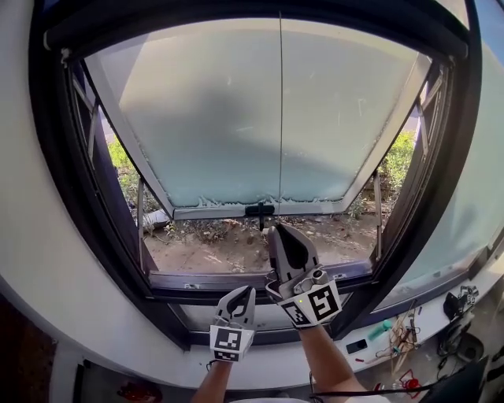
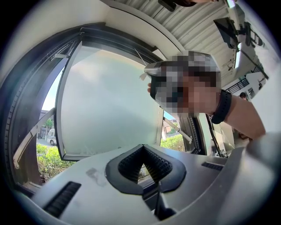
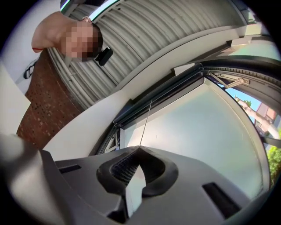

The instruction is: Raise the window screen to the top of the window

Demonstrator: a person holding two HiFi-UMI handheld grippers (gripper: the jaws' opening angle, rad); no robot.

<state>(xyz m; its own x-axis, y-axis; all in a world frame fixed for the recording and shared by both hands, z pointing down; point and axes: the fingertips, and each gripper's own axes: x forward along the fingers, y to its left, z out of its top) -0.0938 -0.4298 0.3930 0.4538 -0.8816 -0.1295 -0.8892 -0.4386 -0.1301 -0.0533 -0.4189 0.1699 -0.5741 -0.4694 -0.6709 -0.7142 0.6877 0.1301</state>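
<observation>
Screen: I see no mesh across the opening. I judge the window screen [image 1: 236, 20] is rolled up into, or nearly into, the dark housing along the top of the window frame [image 1: 102, 228].
Pull cord: the thin pull cord [image 1: 279, 118] runs straight down from that housing to my right jaw tips.
Right gripper: my right gripper [image 1: 277, 228] is pinched closed on the cord's lower end and points upward in front of the opening.
Left gripper: my left gripper [image 1: 249, 291] is closed on nothing, low by the sill [image 1: 236, 279].
Done: the raising looks almost complete.
Left: easing the last of the cord up, checking the screen sits home, then letting go.
Around: the frosted sash [image 1: 213, 118] is swung outward, with its black handle [image 1: 260, 209] just above my right jaws. 2 side stays [image 1: 140, 212] hold the sash. There is bare ground [image 1: 220, 244] outside and cables [image 1: 402, 330] at lower right.
In the way: the handle sits close to the cord's line, and I could snag on it.
</observation>
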